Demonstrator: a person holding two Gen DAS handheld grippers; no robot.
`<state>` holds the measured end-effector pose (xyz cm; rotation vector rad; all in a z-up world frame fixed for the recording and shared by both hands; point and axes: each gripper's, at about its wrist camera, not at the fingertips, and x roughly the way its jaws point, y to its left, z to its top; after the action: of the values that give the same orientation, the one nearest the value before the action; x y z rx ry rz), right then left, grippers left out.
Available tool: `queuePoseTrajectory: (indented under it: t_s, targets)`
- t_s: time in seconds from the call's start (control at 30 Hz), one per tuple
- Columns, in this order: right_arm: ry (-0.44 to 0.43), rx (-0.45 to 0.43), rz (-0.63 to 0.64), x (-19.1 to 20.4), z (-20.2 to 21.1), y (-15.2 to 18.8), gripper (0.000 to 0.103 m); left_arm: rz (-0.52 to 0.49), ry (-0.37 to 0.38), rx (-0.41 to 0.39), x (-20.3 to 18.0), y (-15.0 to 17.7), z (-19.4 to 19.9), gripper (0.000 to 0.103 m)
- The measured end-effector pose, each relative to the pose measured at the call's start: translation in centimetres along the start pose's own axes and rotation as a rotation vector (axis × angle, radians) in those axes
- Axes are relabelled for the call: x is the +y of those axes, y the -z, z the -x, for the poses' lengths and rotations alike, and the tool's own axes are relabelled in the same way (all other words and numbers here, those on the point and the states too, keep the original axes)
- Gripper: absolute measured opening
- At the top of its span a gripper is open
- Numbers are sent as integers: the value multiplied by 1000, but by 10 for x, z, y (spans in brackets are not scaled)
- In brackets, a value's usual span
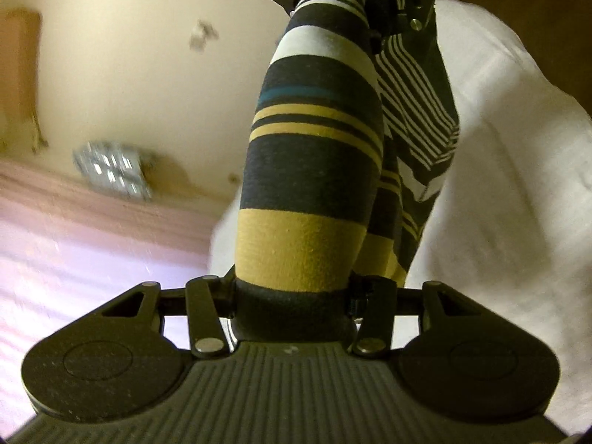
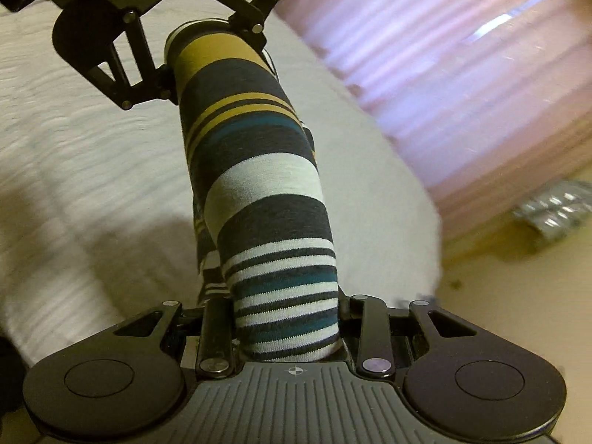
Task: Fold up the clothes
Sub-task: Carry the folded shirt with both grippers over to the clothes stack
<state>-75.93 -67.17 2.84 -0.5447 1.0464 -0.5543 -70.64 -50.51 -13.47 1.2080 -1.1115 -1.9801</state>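
A striped garment (image 1: pixel 314 155) in dark grey, mustard, white and teal hangs stretched in the air between my two grippers. My left gripper (image 1: pixel 292 296) is shut on its mustard-striped end. My right gripper (image 2: pixel 288 336) is shut on its thin white-and-teal striped end (image 2: pixel 285 288). The right gripper also shows at the top of the left wrist view (image 1: pixel 370 3), and the left gripper shows at the top of the right wrist view (image 2: pixel 207 37). A second layer of the garment (image 1: pixel 418 118) hangs loose beside the taut part.
A white textured bedspread (image 2: pixel 74 155) lies below the garment, also in the left wrist view (image 1: pixel 510 170). A pink pleated curtain (image 2: pixel 444 55) hangs past the bed's edge. A cream floor (image 1: pixel 129 74) holds a silvery packet (image 1: pixel 111 170) and small dark bits.
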Motion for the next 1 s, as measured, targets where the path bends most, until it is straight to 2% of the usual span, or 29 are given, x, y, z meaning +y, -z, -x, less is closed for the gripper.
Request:
queuePoseTrajectory:
  t_s: [0.07,0.2,0.37,0.43,0.57,0.7,0.77,0.83,0.93,1.0]
  targets:
    - [61,13,-22,-22,13,3,33,-16,-33,-55,23,-14,-10,46]
    - [189,32,-36,-81,35,15,33,-36,-101,-146,67,-65,-37,46]
    - [333,51,-7,-170,45,51,33,-25,-185,-211,115,-135,-108,46]
    - [375,51,21,-208,38,70,33,-11,-202,-211,129,-164,-144,46]
    - [398,52,75,-289,5,121,33,23,-207,-174,158,-222,-223,46]
    - [419,38,163,-364,-31,168,33,75,-231,-126,177,-262,-295,46]
    - [452,15,229,-386,-52,193,33,95,-219,-104,171,-273,-322,46]
    - [464,-2,267,-391,-75,218,33,99,-160,-80,146,-276,-345,46]
    - [362,2,235,-361,-110,254,33,67,-28,-18,79,-264,-373,47]
    - [248,29,240,-325,-134,278,33,29,75,25,35,-257,-383,48]
